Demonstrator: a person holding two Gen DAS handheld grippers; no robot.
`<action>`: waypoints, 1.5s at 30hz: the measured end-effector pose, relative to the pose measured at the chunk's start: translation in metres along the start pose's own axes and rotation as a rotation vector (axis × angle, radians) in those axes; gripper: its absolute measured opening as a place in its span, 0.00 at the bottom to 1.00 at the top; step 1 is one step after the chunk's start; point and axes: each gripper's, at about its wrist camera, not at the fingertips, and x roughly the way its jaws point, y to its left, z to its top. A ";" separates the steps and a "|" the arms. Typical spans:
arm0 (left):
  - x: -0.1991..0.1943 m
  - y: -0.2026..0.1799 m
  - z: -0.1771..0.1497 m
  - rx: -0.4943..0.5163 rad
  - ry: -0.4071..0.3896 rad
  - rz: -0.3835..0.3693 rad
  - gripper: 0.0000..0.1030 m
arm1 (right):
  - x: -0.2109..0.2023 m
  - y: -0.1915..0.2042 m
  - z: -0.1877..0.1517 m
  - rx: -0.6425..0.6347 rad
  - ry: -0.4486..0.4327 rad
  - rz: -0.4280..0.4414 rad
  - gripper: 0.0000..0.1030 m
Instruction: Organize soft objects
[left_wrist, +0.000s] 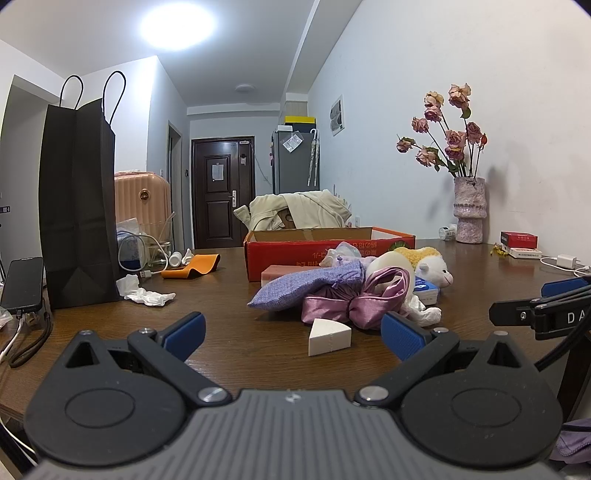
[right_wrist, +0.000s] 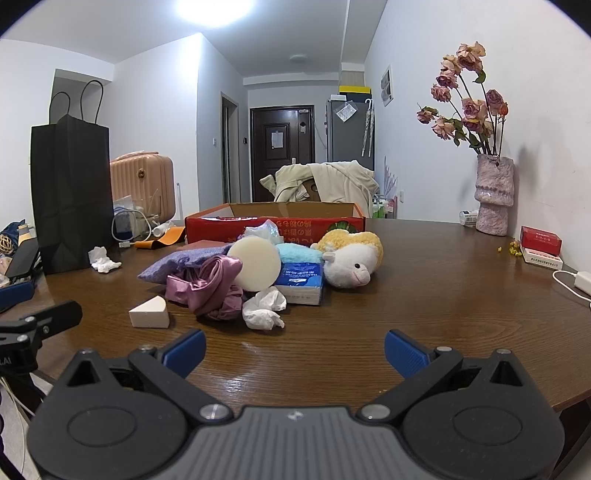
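Note:
A pile of soft things lies mid-table in front of a red cardboard box: a purple fabric pouch, a pink satin bow, a round cream sponge, a plush sheep, a tissue pack, crumpled tissue and a white wedge sponge. My left gripper is open and empty, just short of the wedge. My right gripper is open and empty, short of the crumpled tissue.
A black paper bag stands at the table's left, with a phone, cables and a tissue wad near it. A vase of dried roses, small boxes and a charger sit at the right.

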 end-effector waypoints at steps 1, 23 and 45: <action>0.000 0.000 -0.001 0.000 0.001 0.000 1.00 | 0.000 0.000 0.000 0.000 0.001 0.000 1.00; 0.057 0.002 0.016 0.049 0.114 -0.092 0.97 | 0.049 0.010 0.016 -0.029 0.108 0.057 0.69; 0.100 -0.009 0.026 0.050 0.291 -0.172 0.29 | 0.094 0.010 0.033 0.003 0.209 0.118 0.21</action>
